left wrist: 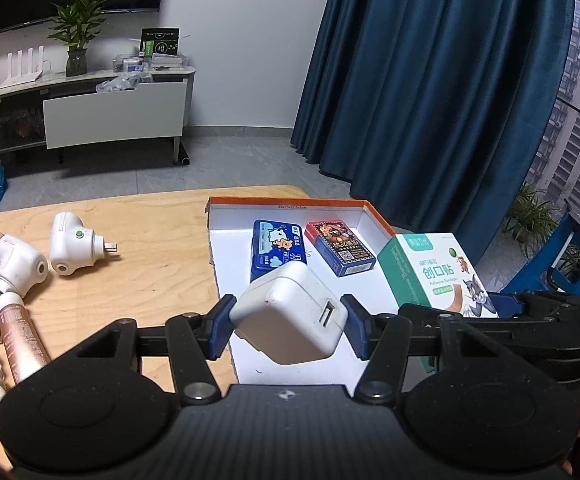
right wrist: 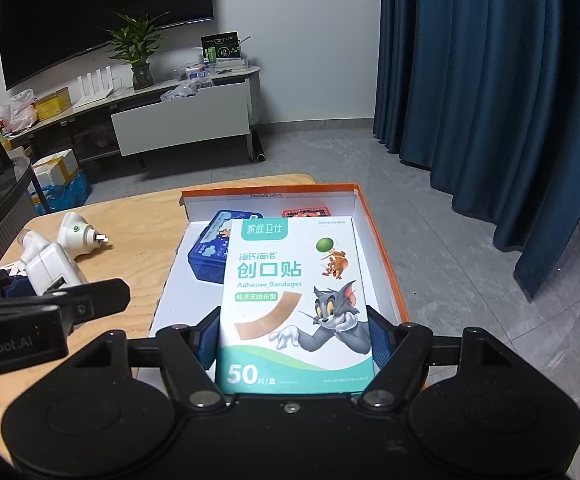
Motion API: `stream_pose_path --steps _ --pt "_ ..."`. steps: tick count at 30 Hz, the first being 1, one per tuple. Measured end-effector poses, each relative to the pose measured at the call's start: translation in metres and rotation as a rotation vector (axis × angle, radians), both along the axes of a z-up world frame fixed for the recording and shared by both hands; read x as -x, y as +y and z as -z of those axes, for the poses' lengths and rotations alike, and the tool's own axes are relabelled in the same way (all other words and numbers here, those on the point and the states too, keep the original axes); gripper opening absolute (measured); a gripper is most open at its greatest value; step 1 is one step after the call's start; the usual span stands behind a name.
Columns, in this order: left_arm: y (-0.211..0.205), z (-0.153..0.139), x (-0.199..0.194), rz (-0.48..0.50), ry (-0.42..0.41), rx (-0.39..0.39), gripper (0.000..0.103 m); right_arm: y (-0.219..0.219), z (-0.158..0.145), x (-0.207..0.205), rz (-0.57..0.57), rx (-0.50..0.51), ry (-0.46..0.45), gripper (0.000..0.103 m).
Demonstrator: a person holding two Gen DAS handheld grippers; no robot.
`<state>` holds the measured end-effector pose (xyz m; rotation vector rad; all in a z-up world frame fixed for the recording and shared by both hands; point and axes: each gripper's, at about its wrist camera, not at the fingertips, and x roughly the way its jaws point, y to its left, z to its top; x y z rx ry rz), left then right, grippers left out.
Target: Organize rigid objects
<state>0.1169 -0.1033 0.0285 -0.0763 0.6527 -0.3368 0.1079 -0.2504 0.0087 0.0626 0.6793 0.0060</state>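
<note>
Left tongs point(left wrist: 288, 322) tight on white charger point(left wrist: 290, 316), right tongs point(right wrist: 292, 338) on bandage box point(right wrist: 294, 300), above orange-rimmed tray point(left wrist: 290, 202).

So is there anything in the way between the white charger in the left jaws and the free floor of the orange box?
Nothing visible. The white square USB charger hangs over bare white floor of the orange-rimmed cardboard box. The blue tin and red card pack lie farther back; the bandage box is held off to the right.

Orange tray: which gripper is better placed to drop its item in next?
Probably right. The right gripper holds the bandage box over the orange tray. The left gripper grips the white charger at the tray's near-left edge.
</note>
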Motion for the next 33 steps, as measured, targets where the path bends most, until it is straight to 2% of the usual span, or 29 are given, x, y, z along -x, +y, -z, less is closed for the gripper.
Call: stream_pose_path --steps 33 --pt "-0.002 -0.005 -0.024 -0.025 -0.024 -0.009 0.057 0.009 -0.007 -0.042 -0.024 0.022 -0.019 0.084"
